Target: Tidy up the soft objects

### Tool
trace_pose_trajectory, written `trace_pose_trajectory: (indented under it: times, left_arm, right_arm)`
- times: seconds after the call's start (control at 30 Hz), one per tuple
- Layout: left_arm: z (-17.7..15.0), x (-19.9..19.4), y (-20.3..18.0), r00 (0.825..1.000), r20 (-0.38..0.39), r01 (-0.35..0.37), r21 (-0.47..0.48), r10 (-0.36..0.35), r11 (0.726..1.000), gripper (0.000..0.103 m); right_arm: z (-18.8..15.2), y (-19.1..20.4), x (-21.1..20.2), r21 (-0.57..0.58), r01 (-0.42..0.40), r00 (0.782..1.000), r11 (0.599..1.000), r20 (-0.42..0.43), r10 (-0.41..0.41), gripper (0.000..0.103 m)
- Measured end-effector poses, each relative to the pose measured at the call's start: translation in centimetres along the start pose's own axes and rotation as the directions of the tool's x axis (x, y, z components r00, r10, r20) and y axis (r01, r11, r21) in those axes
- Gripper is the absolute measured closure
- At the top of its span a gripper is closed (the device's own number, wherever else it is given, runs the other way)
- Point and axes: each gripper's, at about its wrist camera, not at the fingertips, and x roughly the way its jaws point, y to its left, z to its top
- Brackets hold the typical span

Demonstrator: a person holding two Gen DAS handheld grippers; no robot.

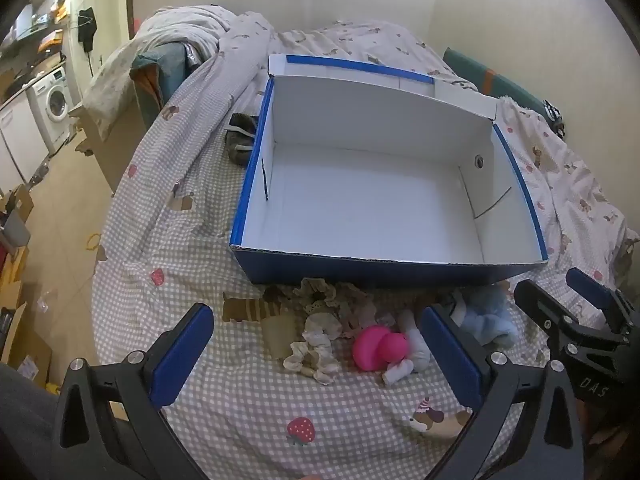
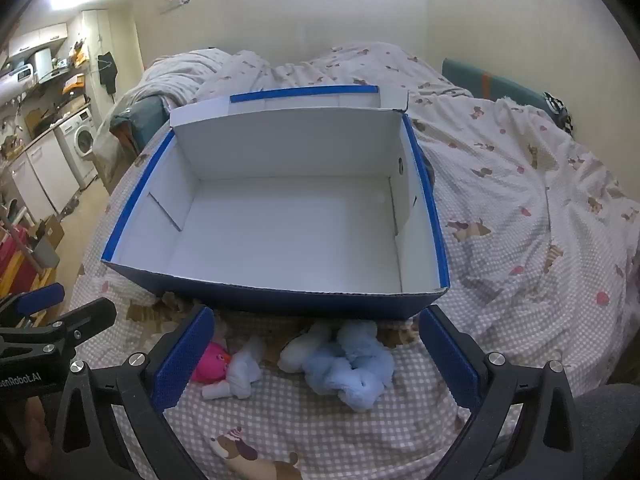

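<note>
Two grippers hover over a bed (image 1: 168, 240) covered by a checked sheet. The left gripper (image 1: 316, 344) has its jaws spread wide, with nothing between the pads. The right gripper (image 2: 316, 350) is likewise fully released and grasps nothing.

A blue box (image 1: 360, 270) (white inside) rests on the sheet just beyond both grippers, and nothing lies in it. Its lid flap stands upright at the far side.

The soft objects lie in a row on the sheet, just in front of the box's near wall:
- a beige scrunchie (image 1: 316, 350), below the left gripper;
- a pink toy (image 1: 378, 346), beside the scrunchie;
- a white sock (image 2: 240, 376), touching the pink toy;
- a light blue cloth (image 2: 348, 364), bunched, below the right gripper.

A dark item (image 1: 239, 140) lies against the box's left outer wall.
</note>
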Motion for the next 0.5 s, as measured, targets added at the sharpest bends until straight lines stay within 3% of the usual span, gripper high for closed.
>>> trace_pose_trajectory:
  times: [0.5]
  left_arm:
    - [-0.15,-0.13,-0.02,1.000,0.015,-0.011,0.004,0.011,1.000,0.000]
  right_arm:
    - [0.02,0.04,-0.06,-0.003,-0.001,1.000,1.000,0.002,0.001,0.000]
